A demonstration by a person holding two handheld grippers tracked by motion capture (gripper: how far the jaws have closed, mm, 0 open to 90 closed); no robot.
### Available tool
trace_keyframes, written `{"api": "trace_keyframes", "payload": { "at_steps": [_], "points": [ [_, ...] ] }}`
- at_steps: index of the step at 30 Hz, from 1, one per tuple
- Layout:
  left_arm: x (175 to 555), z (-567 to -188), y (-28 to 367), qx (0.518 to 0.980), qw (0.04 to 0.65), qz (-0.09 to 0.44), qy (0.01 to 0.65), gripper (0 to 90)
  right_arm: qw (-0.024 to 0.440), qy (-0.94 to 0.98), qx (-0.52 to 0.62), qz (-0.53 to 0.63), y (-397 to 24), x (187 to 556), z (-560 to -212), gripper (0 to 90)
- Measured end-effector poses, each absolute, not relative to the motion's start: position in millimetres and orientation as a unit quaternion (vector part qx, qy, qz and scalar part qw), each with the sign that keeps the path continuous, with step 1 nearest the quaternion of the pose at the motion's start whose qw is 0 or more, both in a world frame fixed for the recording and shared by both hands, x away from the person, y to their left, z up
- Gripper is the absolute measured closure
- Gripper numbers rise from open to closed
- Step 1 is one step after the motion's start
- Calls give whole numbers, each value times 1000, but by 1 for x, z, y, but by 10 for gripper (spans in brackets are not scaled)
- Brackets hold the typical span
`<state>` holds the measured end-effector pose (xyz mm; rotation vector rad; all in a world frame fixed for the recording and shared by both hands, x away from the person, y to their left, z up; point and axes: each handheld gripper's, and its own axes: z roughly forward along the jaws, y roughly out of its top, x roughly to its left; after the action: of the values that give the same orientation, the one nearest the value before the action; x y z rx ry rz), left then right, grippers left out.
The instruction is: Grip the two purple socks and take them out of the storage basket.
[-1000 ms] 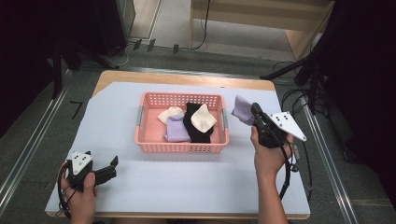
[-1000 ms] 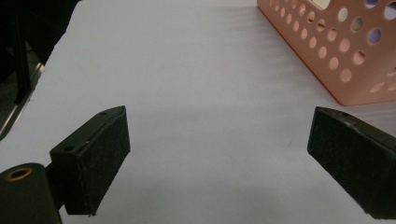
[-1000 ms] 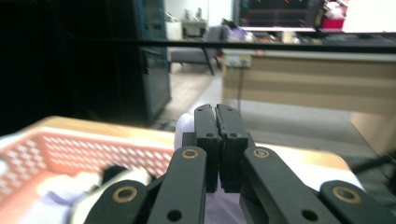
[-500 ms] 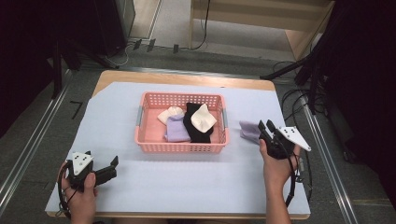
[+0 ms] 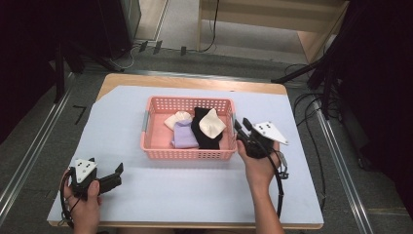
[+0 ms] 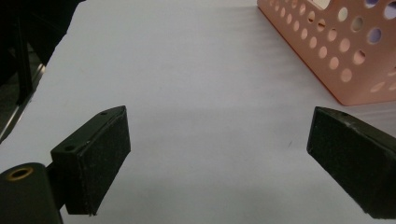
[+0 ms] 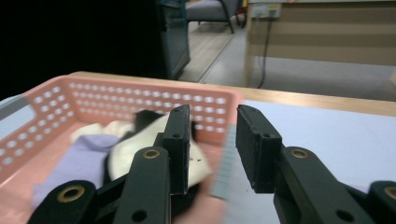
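Right gripper view: our right gripper [image 7: 212, 149] has its fingers partly open and empty, straddling the basket's [image 7: 140, 100] end wall; the socks [image 7: 140, 149] lie left of them. We might bump the basket.

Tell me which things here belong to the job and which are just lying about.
Job: pink basket, purple cloth, black cloth, two cream cloths, right gripper.
Lying about: left gripper resting open, floor cables.

No legible text, label, brand, number or sign anywhere.
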<state>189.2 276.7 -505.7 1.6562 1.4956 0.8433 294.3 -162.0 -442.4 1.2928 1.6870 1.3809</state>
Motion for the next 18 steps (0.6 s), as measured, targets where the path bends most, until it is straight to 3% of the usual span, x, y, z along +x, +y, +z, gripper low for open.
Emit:
{"api": "trace_keyframes", "payload": {
  "at_steps": [6,18],
  "points": [
    [189,-506,277,646,368,327,584,68,271,663,462,522,-114,301,-449,679],
    [190,-506,277,647,365,327,584,68,228,694,456,508,-66,310,-458,693]
  ]
}}
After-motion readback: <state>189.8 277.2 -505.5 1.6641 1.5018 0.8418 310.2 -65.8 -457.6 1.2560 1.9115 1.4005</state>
